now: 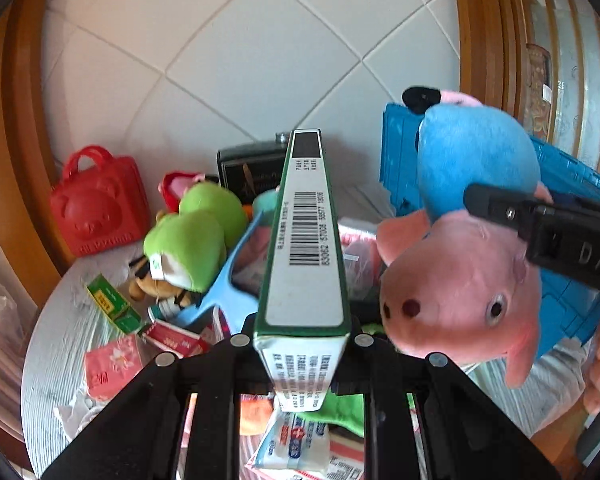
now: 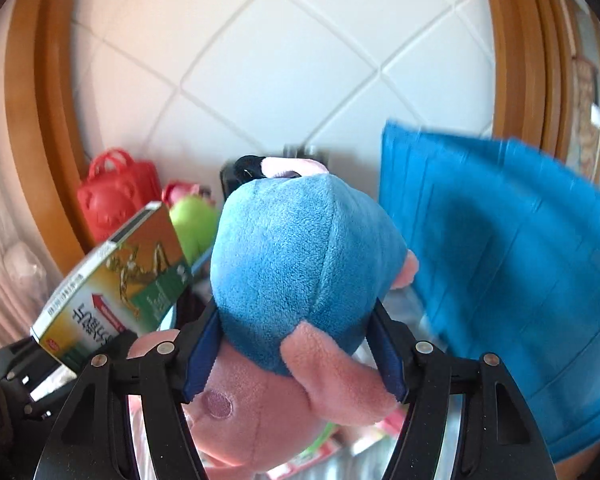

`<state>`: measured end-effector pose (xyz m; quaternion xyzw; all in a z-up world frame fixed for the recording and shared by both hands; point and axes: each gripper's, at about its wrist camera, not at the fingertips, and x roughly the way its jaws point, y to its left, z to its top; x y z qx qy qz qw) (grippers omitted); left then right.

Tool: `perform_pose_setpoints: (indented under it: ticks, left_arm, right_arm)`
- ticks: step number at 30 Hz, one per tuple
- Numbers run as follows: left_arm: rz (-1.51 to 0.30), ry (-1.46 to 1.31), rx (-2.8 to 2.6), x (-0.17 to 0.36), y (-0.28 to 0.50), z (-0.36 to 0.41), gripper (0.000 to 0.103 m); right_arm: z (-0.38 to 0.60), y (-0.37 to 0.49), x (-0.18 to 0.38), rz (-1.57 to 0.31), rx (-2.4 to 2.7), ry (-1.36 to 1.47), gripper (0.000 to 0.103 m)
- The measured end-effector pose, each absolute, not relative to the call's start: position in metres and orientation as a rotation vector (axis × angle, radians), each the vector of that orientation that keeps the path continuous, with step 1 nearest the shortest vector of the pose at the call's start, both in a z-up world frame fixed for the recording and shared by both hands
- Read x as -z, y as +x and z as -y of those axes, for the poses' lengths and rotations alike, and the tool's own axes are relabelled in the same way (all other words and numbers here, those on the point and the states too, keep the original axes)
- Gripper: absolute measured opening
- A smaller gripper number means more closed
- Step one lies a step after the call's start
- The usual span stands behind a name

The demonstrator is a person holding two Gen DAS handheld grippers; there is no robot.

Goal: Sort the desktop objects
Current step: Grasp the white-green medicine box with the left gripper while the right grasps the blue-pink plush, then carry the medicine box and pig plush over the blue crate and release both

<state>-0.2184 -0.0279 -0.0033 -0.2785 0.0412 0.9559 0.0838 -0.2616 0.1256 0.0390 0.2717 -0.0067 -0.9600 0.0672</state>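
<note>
The left gripper [image 1: 300, 344] pinches a green medicine box [image 1: 304, 248] by its narrow sides; the right gripper [image 2: 296, 344] squeezes a pink pig plush [image 2: 300, 272], raised above the cluttered table [image 1: 52, 344].

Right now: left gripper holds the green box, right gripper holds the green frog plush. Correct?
Not quite. The right gripper holds the pink pig plush in blue, per the right wrist view; the green frog plush lies on the table. The left gripper does hold the green box.

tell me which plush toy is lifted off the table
The pink pig plush in the blue shirt, clamped in the right hand-held gripper; the green plush lies on the table.
</note>
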Motion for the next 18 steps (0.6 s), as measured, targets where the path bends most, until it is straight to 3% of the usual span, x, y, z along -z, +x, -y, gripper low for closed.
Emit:
perform_pose_setpoints:
  ticks: [18]
  left_arm:
    - [-0.15,-0.462,-2.767,-0.098,-0.243,-0.148,0.018]
  right_arm:
    - [-0.278,-0.254,-0.165,-0.099,3.177,0.357,0.068]
